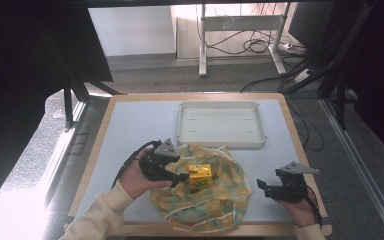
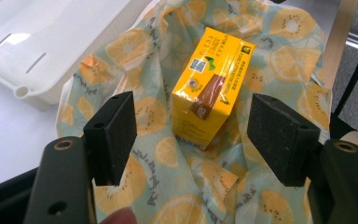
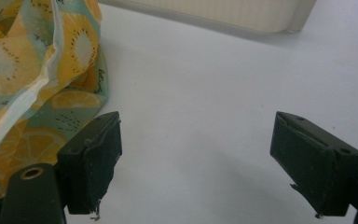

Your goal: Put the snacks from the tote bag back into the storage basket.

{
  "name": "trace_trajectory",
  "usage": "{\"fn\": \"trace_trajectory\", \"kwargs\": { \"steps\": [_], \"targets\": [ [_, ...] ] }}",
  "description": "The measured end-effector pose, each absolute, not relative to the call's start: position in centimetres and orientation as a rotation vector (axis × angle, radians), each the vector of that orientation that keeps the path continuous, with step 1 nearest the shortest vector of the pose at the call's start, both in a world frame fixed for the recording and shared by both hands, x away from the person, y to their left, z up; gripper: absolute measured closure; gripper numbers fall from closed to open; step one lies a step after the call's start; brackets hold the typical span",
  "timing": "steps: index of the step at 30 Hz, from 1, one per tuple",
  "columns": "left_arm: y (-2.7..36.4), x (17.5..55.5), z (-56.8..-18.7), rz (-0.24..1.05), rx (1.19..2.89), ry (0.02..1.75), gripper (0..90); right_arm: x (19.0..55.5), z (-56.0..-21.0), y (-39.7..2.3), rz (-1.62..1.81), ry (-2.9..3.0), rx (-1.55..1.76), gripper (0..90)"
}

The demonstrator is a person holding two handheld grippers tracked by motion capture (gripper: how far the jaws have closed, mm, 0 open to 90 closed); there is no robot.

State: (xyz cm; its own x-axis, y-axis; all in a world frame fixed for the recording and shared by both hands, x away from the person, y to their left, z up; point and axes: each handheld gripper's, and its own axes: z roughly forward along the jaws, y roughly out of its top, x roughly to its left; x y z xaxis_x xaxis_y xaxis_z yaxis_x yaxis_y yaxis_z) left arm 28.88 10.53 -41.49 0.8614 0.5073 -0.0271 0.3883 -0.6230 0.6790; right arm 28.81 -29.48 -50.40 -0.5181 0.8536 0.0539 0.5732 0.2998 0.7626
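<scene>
- One small yellow drink carton (image 2: 210,88) stands upright on the citrus-print cloth bag (image 2: 279,56), straight ahead of our left gripper (image 2: 205,135); its jaws stand apart, either side of the carton, touching nothing.
- Our right gripper (image 3: 196,163) hangs with jaws apart over bare table (image 3: 205,88), the bag's edge just beside its left jaw.
- Beyond the bag, the white plastic tray (image 1: 221,141) sits empty.
- We judge the carton's move still ahead: grip, lift, place.

You see print on the yellow carton (image 2: 210,88): a small square code on its top face and lines of fine characters along its edges and lower side, all too small to read. No brand legible.
</scene>
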Motion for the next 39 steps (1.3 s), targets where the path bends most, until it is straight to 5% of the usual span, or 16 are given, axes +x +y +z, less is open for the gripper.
{"fn": "trace_trajectory", "kwargs": {
  "steps": [39],
  "targets": [
    [6.4,31.7,-43.2,0.125,2.446,0.510,32.9,28.9,-50.6,-29.7,1.057,2.195,1.301,18.2]
  ]
}}
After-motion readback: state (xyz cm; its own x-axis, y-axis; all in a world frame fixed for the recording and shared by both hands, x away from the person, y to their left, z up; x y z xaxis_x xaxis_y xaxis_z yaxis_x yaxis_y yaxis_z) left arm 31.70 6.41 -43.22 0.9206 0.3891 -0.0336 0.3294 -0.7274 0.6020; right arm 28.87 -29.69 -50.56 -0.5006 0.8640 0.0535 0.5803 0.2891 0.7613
